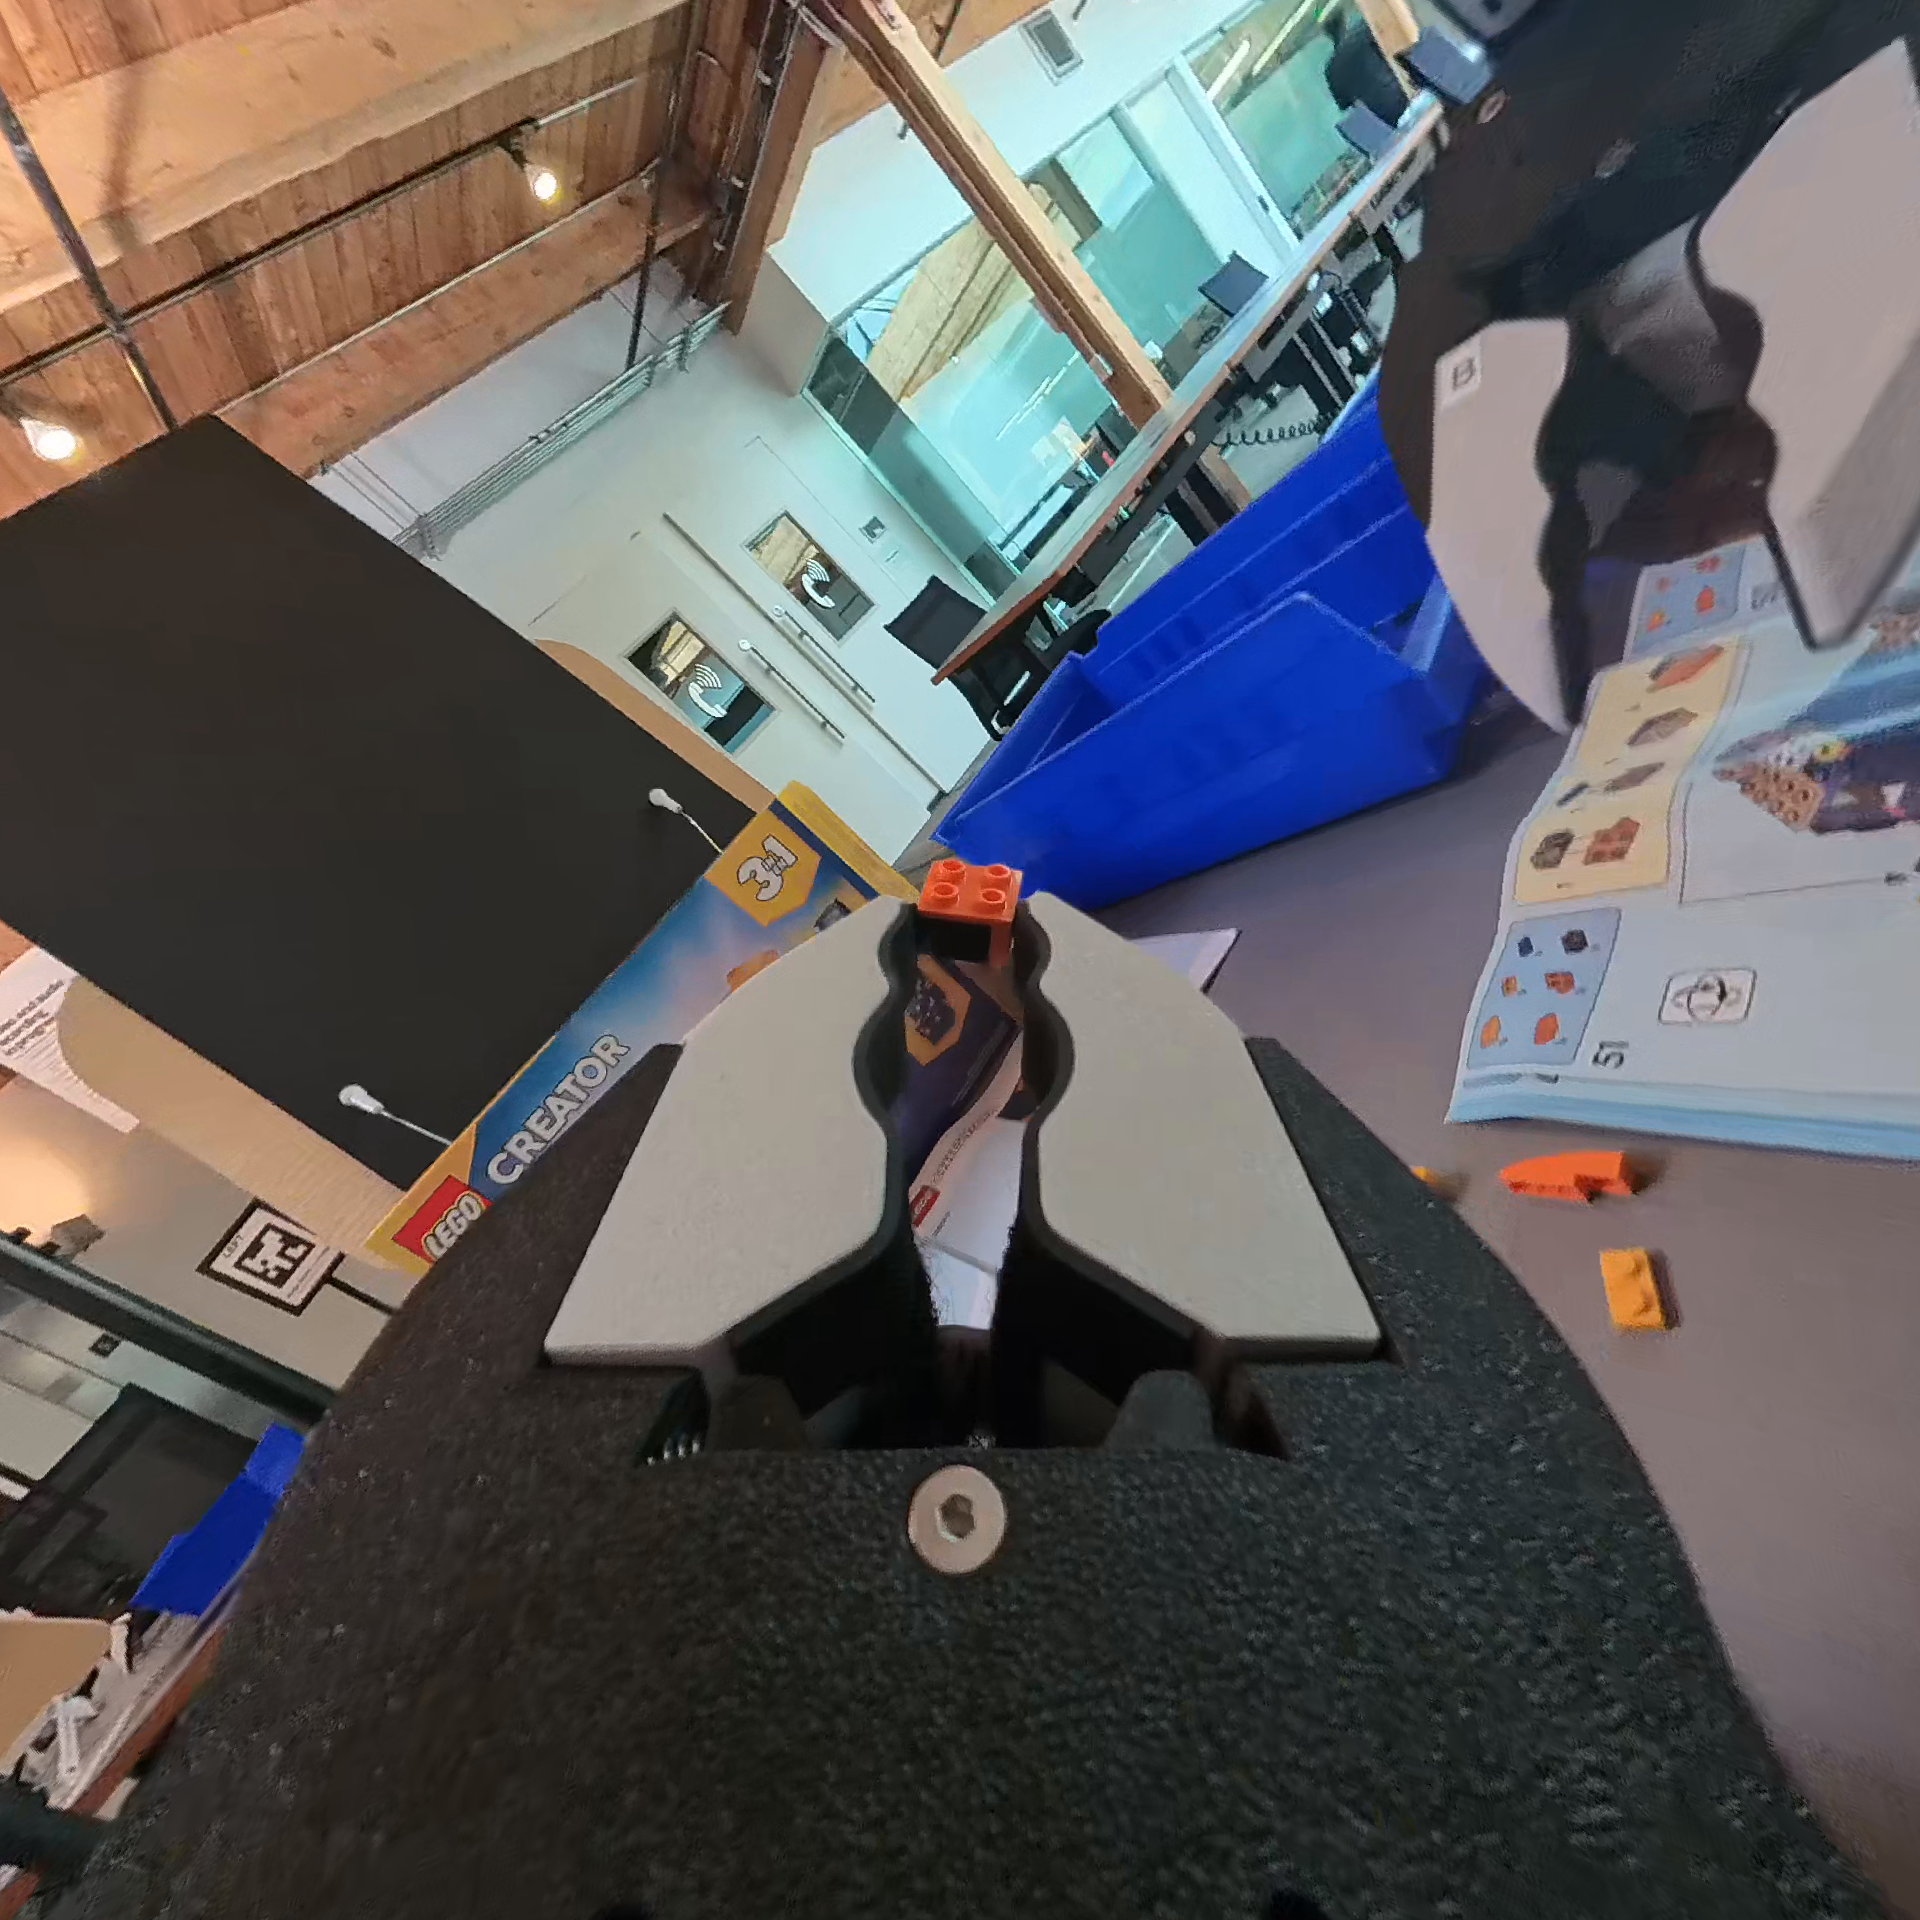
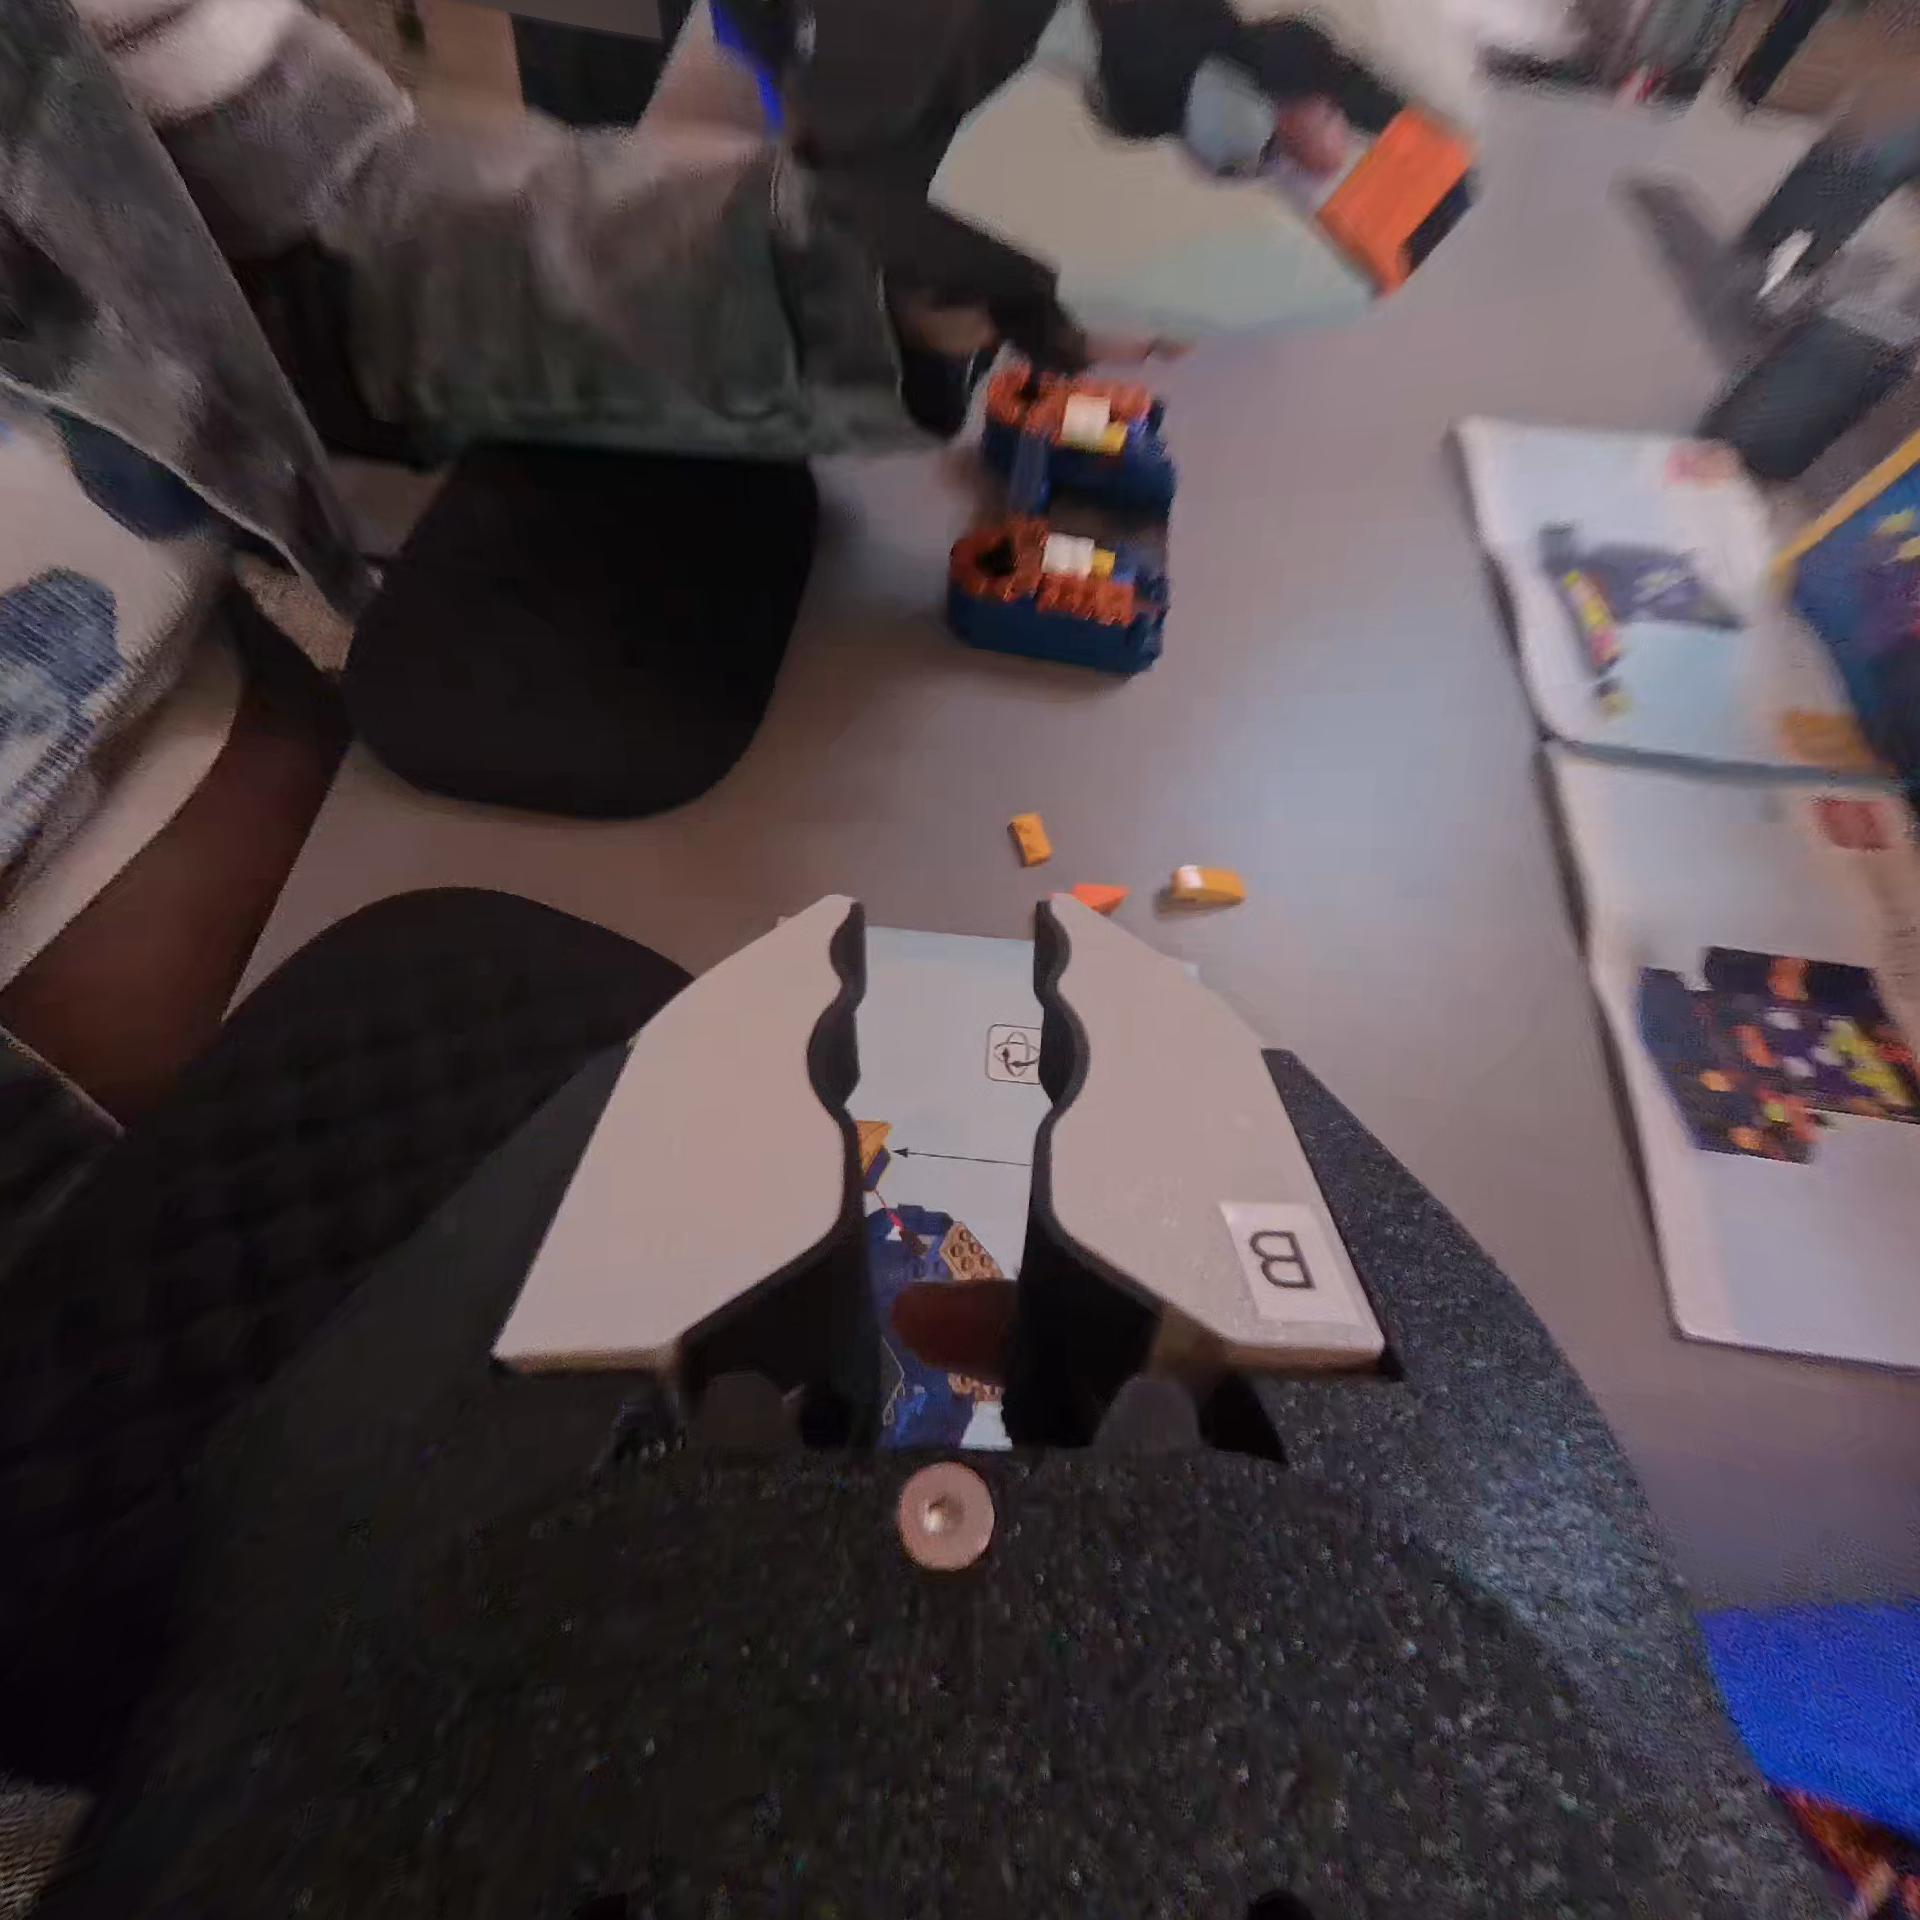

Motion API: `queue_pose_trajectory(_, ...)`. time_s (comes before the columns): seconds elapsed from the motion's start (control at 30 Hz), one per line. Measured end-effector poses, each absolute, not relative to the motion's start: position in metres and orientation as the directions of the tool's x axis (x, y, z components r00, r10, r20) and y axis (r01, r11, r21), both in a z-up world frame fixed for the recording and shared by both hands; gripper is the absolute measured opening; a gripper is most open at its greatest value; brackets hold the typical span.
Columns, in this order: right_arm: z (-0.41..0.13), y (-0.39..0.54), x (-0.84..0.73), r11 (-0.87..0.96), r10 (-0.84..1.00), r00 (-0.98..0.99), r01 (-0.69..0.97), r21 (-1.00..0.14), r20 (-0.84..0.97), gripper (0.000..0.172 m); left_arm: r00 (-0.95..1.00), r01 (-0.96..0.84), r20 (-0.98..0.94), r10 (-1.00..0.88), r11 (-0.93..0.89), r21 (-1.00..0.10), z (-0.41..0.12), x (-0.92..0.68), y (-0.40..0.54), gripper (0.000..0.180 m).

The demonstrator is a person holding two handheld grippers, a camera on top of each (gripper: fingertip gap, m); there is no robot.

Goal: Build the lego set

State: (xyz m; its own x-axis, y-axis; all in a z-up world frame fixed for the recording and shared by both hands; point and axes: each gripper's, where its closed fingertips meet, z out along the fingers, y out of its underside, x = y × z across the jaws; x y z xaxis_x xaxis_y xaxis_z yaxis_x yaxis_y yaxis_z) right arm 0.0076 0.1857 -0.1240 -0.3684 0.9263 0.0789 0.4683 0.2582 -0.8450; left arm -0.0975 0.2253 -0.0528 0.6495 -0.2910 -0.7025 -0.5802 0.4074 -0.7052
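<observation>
My left gripper (image 1: 966,925) is shut on a small orange four-stud brick (image 1: 968,891) with a black piece under it. It holds the brick at its fingertips, up off the grey table (image 1: 1299,1039). My right gripper (image 2: 948,920) is open with nothing between its fingers. It hovers over an open instruction booklet (image 2: 935,997). It also shows in the left wrist view (image 1: 1704,675), at the upper right, open above the same booklet (image 1: 1662,883). Three small orange and yellow pieces (image 2: 1029,837) (image 2: 1099,896) (image 2: 1205,886) lie on the table just beyond its fingertips.
Two blue and orange brick builds (image 2: 1055,597) (image 2: 1075,447) stand farther off. More open booklets (image 2: 1642,603) lie at the right. Blue bins (image 1: 1247,707) and a toy box (image 1: 623,1039) stand behind. Black chair seats (image 2: 582,623) are at the table's left edge. The grippers' ends are close to 15 cm from one another.
</observation>
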Motion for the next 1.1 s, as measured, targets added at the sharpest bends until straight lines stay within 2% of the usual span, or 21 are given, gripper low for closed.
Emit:
queue_pose_trajectory(0.1,-0.151,0.174,-0.011,0.327,0.888,-0.458,0.581,-0.745,0.032,0.013,0.612,-0.596,-0.727,-0.311,0.422,-0.683,-0.058,-0.099,0.224,0.016)
queue_pose_trajectory(0.27,-0.181,0.175,-0.048,0.514,0.807,-0.586,0.630,-0.582,0.077,0.014,0.595,-0.594,-0.747,-0.298,0.463,-0.658,-0.050,-0.101,0.217,0.016)
queue_pose_trajectory(0.5,-0.204,0.187,-0.073,0.550,0.798,-0.597,0.667,-0.502,0.082,0.015,0.642,-0.550,-0.718,-0.268,0.492,-0.675,-0.037,-0.107,0.213,0.017)
queue_pose_trajectory(0.6,-0.213,0.190,-0.071,0.554,0.801,-0.593,0.683,-0.476,0.080,0.007,0.674,-0.480,-0.678,-0.294,0.522,-0.704,-0.030,-0.105,0.208,0.017)
queue_pose_trajectory(0.67,-0.213,0.187,-0.070,0.542,0.807,-0.586,0.680,-0.495,0.078,0.007,0.719,-0.350,-0.602,-0.348,0.567,-0.746,-0.018,-0.103,0.200,0.017)
queue_pose_trajectory(0.8,-0.210,0.182,-0.069,0.481,0.849,-0.519,0.681,-0.553,0.100,0.007,0.744,0.038,-0.396,-0.538,0.626,-0.779,0.008,-0.106,0.176,0.017)
queue_pose_trajectory(0.93,-0.182,0.170,-0.071,0.351,0.903,-0.420,0.609,-0.711,0.087,0.007,0.639,0.355,-0.254,-0.726,0.572,-0.740,0.024,-0.113,0.156,0.017)
queue_pose_trajectory(1.03,-0.150,0.168,-0.072,0.203,0.947,-0.318,0.502,-0.841,0.039,0.007,0.612,0.414,-0.226,-0.758,0.551,-0.724,0.026,-0.115,0.153,0.016)
queue_pose_trajectory(1.1,-0.119,0.172,-0.070,0.061,0.968,-0.247,0.378,-0.924,-0.037,0.007,0.639,0.349,-0.253,-0.727,0.566,-0.747,0.022,-0.112,0.158,0.017)
